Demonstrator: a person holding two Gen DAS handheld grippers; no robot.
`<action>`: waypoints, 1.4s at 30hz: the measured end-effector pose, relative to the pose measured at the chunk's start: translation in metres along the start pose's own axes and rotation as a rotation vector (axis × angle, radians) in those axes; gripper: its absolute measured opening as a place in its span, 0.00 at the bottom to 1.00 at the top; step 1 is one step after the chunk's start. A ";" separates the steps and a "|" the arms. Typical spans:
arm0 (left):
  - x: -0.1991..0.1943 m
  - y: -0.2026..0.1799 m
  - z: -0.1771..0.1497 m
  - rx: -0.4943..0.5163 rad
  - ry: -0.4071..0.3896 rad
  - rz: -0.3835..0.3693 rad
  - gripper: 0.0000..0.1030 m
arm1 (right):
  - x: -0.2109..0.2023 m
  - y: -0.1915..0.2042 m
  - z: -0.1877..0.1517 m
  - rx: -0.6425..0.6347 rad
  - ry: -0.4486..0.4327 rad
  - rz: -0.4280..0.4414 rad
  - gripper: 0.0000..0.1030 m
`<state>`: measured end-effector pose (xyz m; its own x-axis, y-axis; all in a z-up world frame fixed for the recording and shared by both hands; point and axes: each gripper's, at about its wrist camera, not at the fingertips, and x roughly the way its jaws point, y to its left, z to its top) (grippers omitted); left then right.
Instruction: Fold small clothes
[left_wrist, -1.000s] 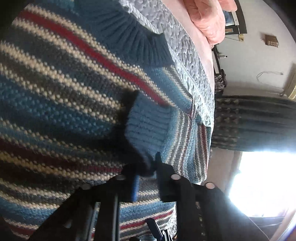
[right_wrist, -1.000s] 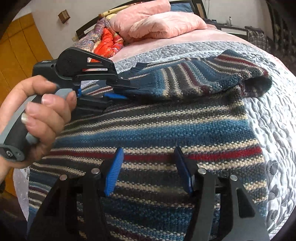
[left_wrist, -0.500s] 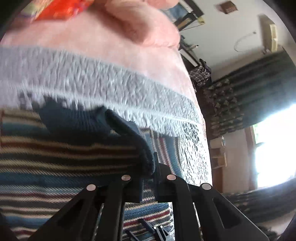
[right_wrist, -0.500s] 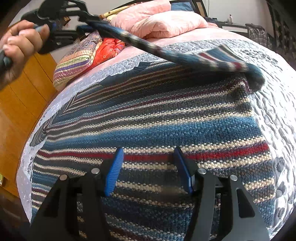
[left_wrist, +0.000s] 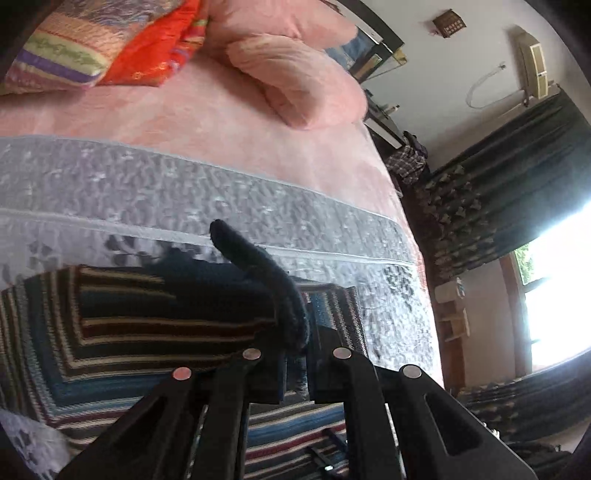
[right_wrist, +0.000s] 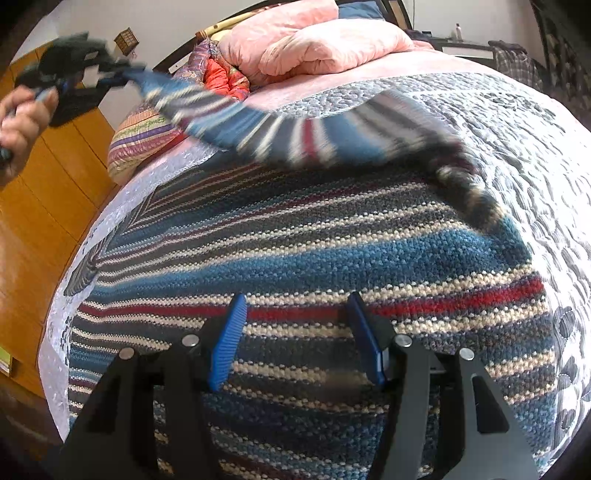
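Observation:
A knit sweater (right_wrist: 295, 258) striped in blue, cream, red and grey lies spread on the grey quilt (right_wrist: 517, 122). Its sleeve (right_wrist: 288, 136) is stretched in the air from the right shoulder up to the left. My left gripper (right_wrist: 118, 75), held by a hand (right_wrist: 22, 122), is shut on the sleeve's dark blue cuff (left_wrist: 273, 284); in the left wrist view the gripper (left_wrist: 295, 354) pinches that cuff above the sweater body (left_wrist: 110, 332). My right gripper (right_wrist: 295, 336) hovers open low over the sweater's red stripe, with nothing between its blue pads (right_wrist: 227, 339).
Pink pillows (right_wrist: 325, 40) and a folded orange and patterned blanket (right_wrist: 147, 136) lie at the head of the bed. A wooden wall (right_wrist: 44, 192) runs along the left side. Dark curtains (left_wrist: 517, 177) and a bright window (left_wrist: 554, 288) stand beyond the bed's far edge.
My left gripper has lifted the sleeve cuff off the sweater and carried it up and to the left, stretching the sleeve out. The right gripper has stayed in place, open.

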<state>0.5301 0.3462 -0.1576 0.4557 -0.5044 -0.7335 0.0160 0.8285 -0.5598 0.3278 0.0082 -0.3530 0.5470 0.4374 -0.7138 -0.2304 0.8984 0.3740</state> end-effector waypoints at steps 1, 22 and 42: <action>-0.002 0.011 -0.002 -0.006 0.002 0.007 0.07 | 0.000 0.000 0.000 0.001 0.000 0.000 0.56; 0.024 0.151 -0.075 -0.116 -0.013 0.389 0.37 | 0.000 -0.007 0.002 0.020 -0.001 -0.001 0.54; -0.123 0.282 -0.120 -0.444 -0.299 0.225 0.73 | -0.018 0.030 0.003 -0.089 -0.020 0.006 0.60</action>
<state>0.3714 0.6126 -0.2717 0.6371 -0.1834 -0.7487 -0.4557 0.6937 -0.5577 0.3135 0.0270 -0.3272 0.5613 0.4424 -0.6995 -0.3037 0.8963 0.3232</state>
